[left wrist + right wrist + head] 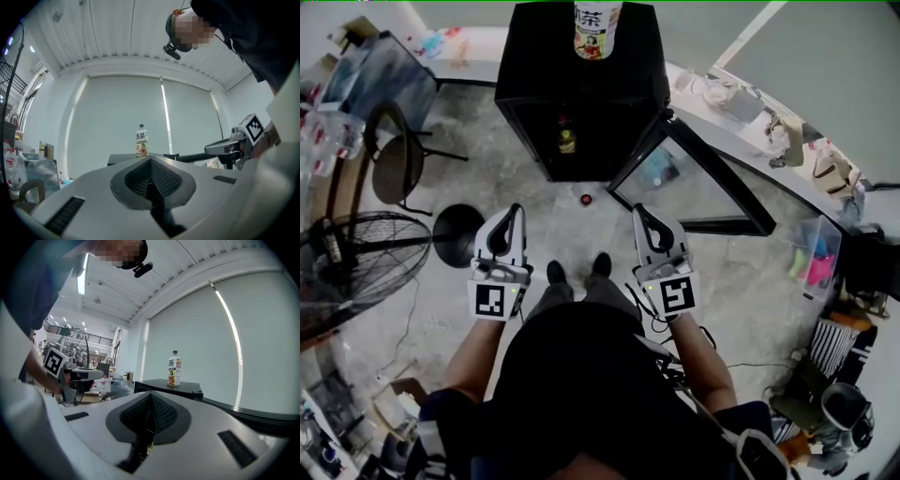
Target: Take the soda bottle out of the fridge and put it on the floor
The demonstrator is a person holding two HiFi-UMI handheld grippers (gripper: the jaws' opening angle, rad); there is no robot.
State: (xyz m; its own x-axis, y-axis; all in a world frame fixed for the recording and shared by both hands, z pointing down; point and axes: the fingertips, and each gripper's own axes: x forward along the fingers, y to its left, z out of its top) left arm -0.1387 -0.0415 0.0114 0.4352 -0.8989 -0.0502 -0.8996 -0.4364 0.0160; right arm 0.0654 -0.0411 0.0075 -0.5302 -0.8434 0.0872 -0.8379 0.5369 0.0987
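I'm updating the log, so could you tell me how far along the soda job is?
Done: the fridge door stands open. In hand: nothing; left gripper and right gripper are shut and empty. Left: a bottle sits inside the fridge, to be lifted out and set on the floor.

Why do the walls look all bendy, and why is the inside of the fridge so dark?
Head view: the wide lens bows the fridge and floor outward; its open inside sits in shadow, so the bottle inside is dim. Left gripper view: ceiling lines curve, corners go black. Right gripper view: the bright window strip bends into an arc.
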